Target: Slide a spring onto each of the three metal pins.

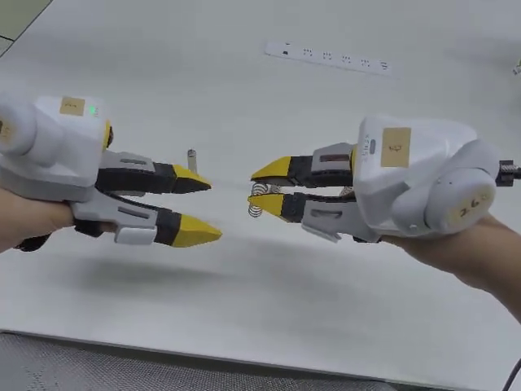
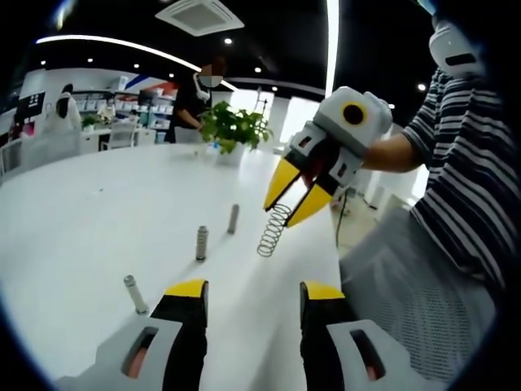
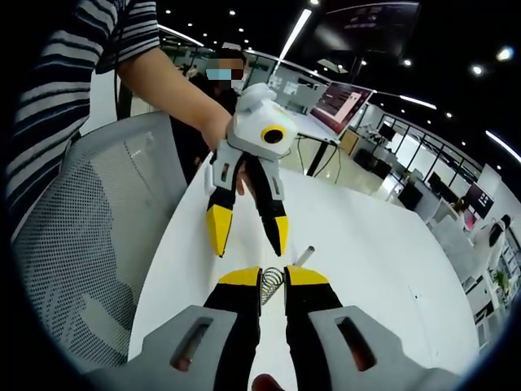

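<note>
- A person holds two hand-held grippers above a white tabletop [image 1: 244, 326], their yellow-tipped jaws facing each other and apart.
- The left gripper [image 1: 200, 208] has its jaws open, with nothing between them. From its own camera the two yellow tips [image 2: 254, 292] rise from the bottom with a wide gap.
- The right gripper [image 1: 269, 187] has its jaws pinched on a coiled metal spring [image 1: 257, 200], held in the air above the tabletop.
- In the left gripper view the spring [image 2: 274, 230] hangs down from the tips of the right gripper [image 2: 291, 205], with most of its coils below the jaws.
- In the right gripper view the spring [image 3: 271, 287] sits between the near-closed yellow tips [image 3: 273, 278]. Past it, the left gripper [image 3: 247, 235] points back with its jaws spread.
- Three short metal pins stand upright in a row on the tabletop in the left gripper view: a near pin [image 2: 135, 294], a middle pin [image 2: 201, 243] and a far pin [image 2: 234, 218].
- The near and middle pins look ribbed along part of their length. They are too small to tell whether that is a spring.
- In the head view one pin [image 1: 192, 156] stands just beyond the left gripper's upper jaw.
- A white power strip [image 1: 330, 57] lies near the far edge of the tabletop.
- A grey mesh chair [image 3: 73, 244] stands at the near edge, beside the person's striped sleeve [image 3: 81, 49].
- A potted green plant [image 2: 232, 126] stands at the tabletop's far end in the left gripper view.
</note>
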Motion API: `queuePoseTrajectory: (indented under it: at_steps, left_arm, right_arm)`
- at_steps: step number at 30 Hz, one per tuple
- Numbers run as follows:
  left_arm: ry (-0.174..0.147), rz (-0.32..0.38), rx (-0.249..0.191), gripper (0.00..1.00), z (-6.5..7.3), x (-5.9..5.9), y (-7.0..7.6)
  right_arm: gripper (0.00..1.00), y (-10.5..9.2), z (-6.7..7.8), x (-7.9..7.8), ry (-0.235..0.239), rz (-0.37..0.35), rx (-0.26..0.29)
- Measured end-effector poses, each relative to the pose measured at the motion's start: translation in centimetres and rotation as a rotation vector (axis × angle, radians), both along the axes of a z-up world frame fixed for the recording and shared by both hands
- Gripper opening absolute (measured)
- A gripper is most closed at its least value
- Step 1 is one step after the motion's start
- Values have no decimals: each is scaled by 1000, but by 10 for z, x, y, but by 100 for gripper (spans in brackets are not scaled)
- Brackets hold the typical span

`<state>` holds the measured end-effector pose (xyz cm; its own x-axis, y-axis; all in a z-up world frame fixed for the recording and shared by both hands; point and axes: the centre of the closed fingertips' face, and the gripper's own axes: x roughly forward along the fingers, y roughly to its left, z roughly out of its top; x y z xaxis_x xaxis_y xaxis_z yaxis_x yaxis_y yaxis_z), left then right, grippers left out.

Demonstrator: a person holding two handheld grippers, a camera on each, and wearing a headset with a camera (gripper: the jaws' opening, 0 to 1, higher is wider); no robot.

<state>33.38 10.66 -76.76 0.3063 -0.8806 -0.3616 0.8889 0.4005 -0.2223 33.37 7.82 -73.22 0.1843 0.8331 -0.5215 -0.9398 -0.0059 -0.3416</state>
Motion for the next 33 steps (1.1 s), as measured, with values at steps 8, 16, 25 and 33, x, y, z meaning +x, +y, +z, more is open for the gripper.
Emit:
queuePoseTrajectory:
  at_steps: [8, 16, 25, 33]
  left_arm:
    - [9, 62, 5, 53, -2, 2, 22]
    - [7, 112, 16, 73, -6, 3, 37]
    - [5, 151, 12, 97, -7, 3, 48]
    - [-5, 177, 9, 98, -6, 3, 56]
  right_arm:
    - [8, -3, -3, 0, 7, -9, -5]
    - [8, -2, -3, 2, 9, -13, -3]
    - [8, -2, -7, 4, 24, -25, -5]
    - [8, -1, -11, 6, 31, -31, -13]
